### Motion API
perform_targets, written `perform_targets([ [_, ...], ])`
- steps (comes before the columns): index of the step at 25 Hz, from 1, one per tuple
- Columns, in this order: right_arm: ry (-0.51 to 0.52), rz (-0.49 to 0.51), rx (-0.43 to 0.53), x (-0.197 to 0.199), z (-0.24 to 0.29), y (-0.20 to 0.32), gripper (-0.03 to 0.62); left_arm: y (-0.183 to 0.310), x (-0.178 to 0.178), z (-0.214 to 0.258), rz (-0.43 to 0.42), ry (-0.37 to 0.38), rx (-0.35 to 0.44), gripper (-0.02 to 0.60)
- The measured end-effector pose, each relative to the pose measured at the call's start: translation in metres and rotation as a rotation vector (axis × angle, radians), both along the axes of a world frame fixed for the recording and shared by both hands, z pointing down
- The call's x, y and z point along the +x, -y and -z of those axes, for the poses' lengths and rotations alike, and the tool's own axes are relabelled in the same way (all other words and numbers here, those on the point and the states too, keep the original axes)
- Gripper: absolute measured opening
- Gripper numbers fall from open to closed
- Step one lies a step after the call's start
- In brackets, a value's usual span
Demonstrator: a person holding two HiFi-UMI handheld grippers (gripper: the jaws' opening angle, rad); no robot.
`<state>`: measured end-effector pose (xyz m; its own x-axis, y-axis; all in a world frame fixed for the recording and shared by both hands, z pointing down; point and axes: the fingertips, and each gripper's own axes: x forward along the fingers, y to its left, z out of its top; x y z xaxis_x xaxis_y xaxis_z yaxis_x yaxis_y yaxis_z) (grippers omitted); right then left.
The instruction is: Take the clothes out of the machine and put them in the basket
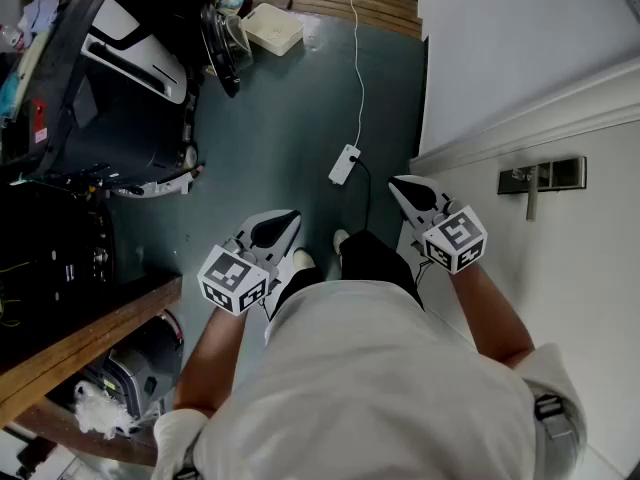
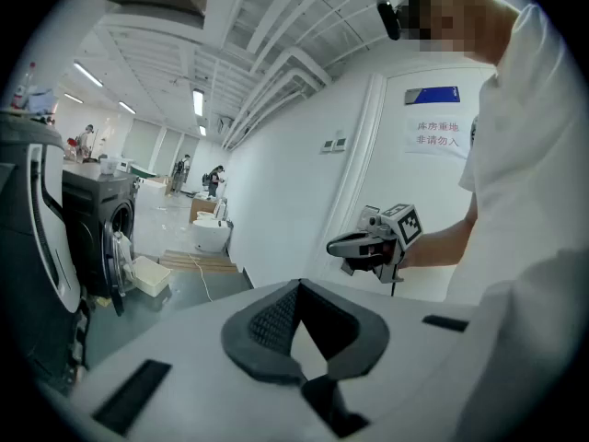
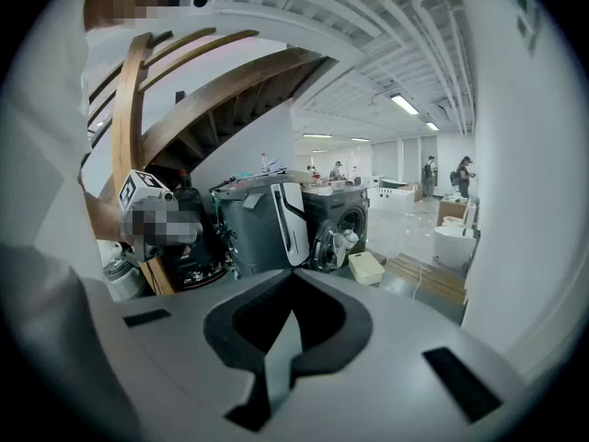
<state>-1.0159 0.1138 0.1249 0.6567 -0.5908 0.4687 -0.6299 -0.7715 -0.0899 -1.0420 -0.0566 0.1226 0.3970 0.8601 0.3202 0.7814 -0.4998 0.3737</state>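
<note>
Closed, empty: left claw [image 2: 297, 288], right claw [image 3: 293, 279]. Clothes (unseen, inside far machine [image 3: 342, 221]) probably soft, light, limp: pinch bunched fold.

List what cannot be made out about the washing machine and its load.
- Drum: right gripper view, the washing machine is too small and dark inside.
- Load: same view, a pale patch at its open door, too small to identify.
- Cream box: same view, its wall hides the inside.
</note>
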Motion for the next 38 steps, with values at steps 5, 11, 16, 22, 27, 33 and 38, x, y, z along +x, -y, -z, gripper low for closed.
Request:
perform_targets([
  [5, 0.01, -0.045, 0.028, 0.011, -0.004, -0.01, 0.003, -0.014, 0.011, 0.006, -0.027, -0.009, -0.003, -0.003],
  [11, -0.015, -0.022, 0.055, 0.029, 0.009, -0.027, 0.003, -0.049, 0.021, 0.015, -0.029, 0.0, -0.006, -0.003],
  [16, -0.012, -0.046, 0.1, 0.046, 0.001, -0.05, 0.058, -0.079, 0.038, 0.022, -0.081, -0.027, 0.021, -0.003],
  [22, -0.042, -0.137, 0.152, 0.09, 0.001, -0.085, 0.146, -0.116, 0.064, 0.018, -0.091, -0.024, 0.052, -0.003],
  [27, -0.08, -0.169, 0.175, 0.122, 0.005, -0.111, 0.146, -0.144, 0.086, 0.021, -0.082, -0.04, 0.045, -0.003],
  [33, -0.051, -0.156, 0.154, 0.138, -0.012, -0.125, 0.146, -0.158, 0.117, 0.018, -0.11, -0.02, 0.033, -0.003],
  [38, -0.028, -0.171, 0.125, 0.181, -0.026, -0.129, 0.146, -0.156, 0.174, 0.005, -0.144, -0.024, 0.01, -0.003],
])
